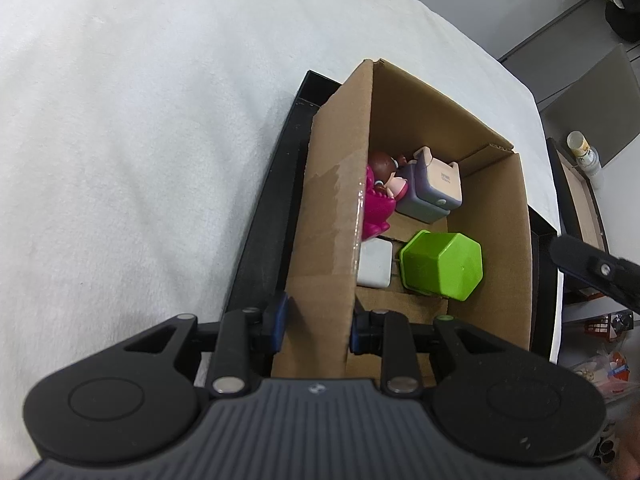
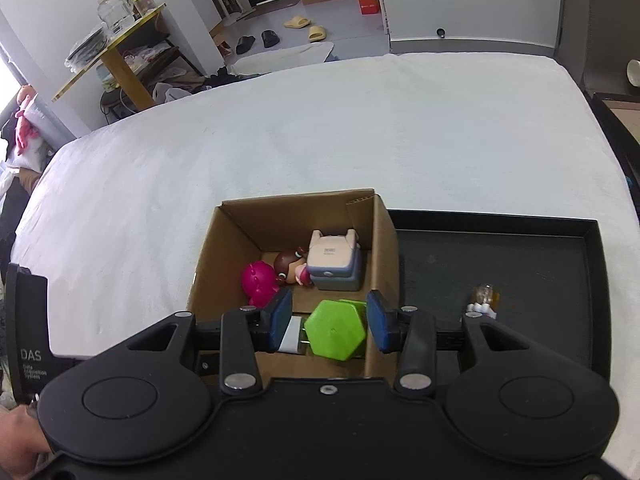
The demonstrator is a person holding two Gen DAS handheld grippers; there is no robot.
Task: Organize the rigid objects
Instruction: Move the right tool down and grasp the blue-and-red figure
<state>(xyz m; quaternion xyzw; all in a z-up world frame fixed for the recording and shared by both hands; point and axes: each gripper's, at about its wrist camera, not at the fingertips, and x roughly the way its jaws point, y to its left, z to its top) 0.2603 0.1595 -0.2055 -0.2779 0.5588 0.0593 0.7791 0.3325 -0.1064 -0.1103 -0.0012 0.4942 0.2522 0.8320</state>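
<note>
Cardboard box (image 2: 382, 240) stands open-topped at one end of a black tray (image 2: 520, 264), which lies on a white cloth-covered table (image 2: 280, 140). Inside the box, a green six-sided container (image 2: 335, 330) lies on its side near the wall closest to the right wrist camera, with a small white block (image 1: 374, 264) just beside it. Farther in sit a pink toy (image 2: 258, 280), a small doll with brown hair (image 2: 290, 264) and a grey and beige toy block (image 2: 334, 266), the three crowded together; the doll touches the grey block.

The left gripper (image 1: 318, 326) is clenched on one wall of the box: one blue pad lies against the outside of the cardboard and the other against the inside. The right gripper (image 2: 330, 320) hangs over the box with its jaws spread apart and gripping nothing; in its own camera view the blue pads frame the green container on either side, one of them at the box's right wall. Whether the pads touch the container cannot be told.

On the bare part of the tray, well apart from the box, lies a small figure (image 2: 484, 300), too blurred to identify.
</note>
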